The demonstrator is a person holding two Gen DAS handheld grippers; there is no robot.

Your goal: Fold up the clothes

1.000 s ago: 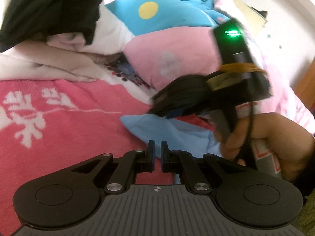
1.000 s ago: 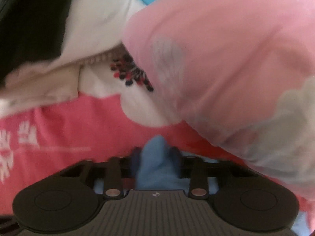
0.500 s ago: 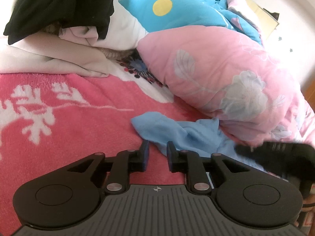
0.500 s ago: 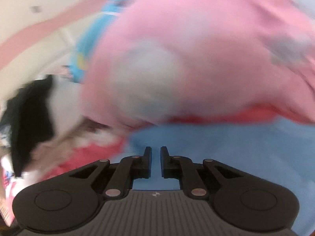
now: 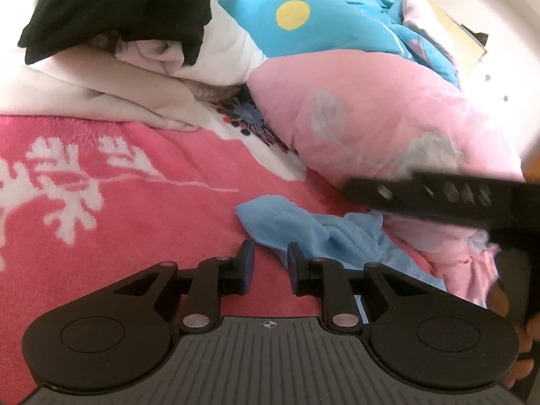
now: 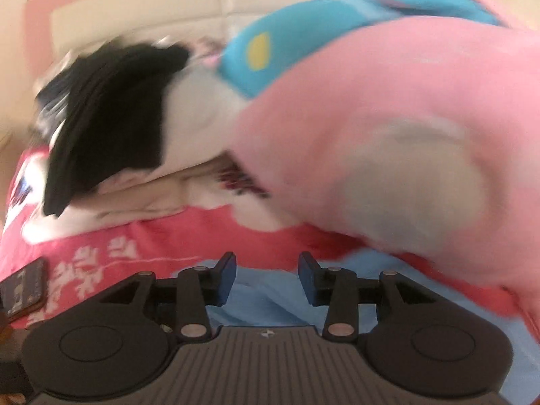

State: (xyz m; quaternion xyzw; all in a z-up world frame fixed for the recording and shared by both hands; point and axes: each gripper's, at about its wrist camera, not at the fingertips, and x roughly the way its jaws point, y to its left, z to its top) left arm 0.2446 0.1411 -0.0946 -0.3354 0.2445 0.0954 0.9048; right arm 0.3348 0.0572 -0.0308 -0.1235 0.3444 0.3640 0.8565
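Observation:
A crumpled light blue garment (image 5: 303,229) lies on the pink blanket (image 5: 135,222), just ahead of my left gripper (image 5: 270,265). The left jaws stand a little apart, with nothing between them. In the left wrist view my right gripper (image 5: 422,195) shows as a blurred black bar hovering above the garment's right part, with a hand under it at the right edge. In the blurred right wrist view my right gripper (image 6: 266,273) is opening its jaws. The blue garment (image 6: 270,307) lies below and behind them, not pinched.
A puffy pink quilt (image 5: 371,128) bulges close behind the garment. A blue pillow with a yellow dot (image 5: 303,30) lies further back. A black garment (image 5: 118,6) tops a white pile (image 5: 101,98) at the back left. A phone (image 6: 22,290) rests on the blanket at the left.
The right gripper let go of the blue cloth, drew back and up, and its jaws spread. It moved from mid-frame to the right edge in the left view. The left jaws parted slightly.

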